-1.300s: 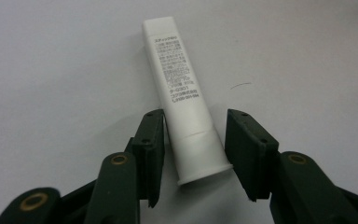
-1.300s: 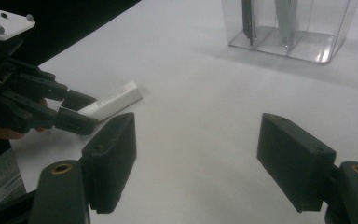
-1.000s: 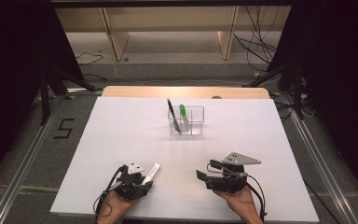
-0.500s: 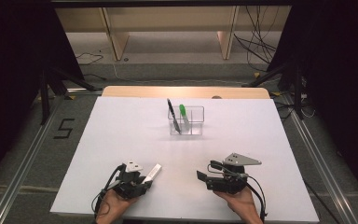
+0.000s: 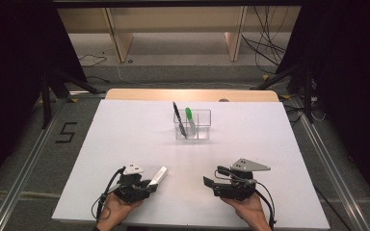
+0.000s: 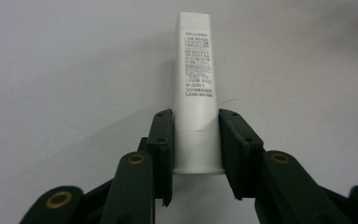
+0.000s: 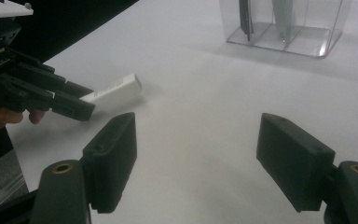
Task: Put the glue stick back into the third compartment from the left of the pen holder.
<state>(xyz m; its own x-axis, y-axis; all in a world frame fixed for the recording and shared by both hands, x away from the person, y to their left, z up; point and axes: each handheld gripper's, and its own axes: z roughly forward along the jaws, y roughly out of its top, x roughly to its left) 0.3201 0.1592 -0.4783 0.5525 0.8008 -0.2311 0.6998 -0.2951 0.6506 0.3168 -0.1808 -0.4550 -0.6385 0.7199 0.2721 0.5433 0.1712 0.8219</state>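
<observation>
A white glue-stick tube point(image 6: 193, 84) with printed text points away between the two black jaws of my left gripper point(image 6: 196, 126), whose pads press on its lower end from both sides. From above, the left gripper point(image 5: 150, 184) sits near the table's front edge, and the tube point(image 5: 160, 174) sticks out to the upper right. My right gripper point(image 5: 207, 183) rests to its right with jaws wide apart and nothing between them point(image 7: 196, 144). The right gripper view also takes in the left gripper point(image 7: 74, 100) and the tube point(image 7: 114, 88) just above the table.
A clear divided organizer point(image 5: 197, 126) stands mid-table toward the back, holding a black pen point(image 5: 178, 118) and a green-capped marker point(image 5: 189, 118). The white tabletop point(image 5: 125, 139) is surrounded by dark floor, rails and cables.
</observation>
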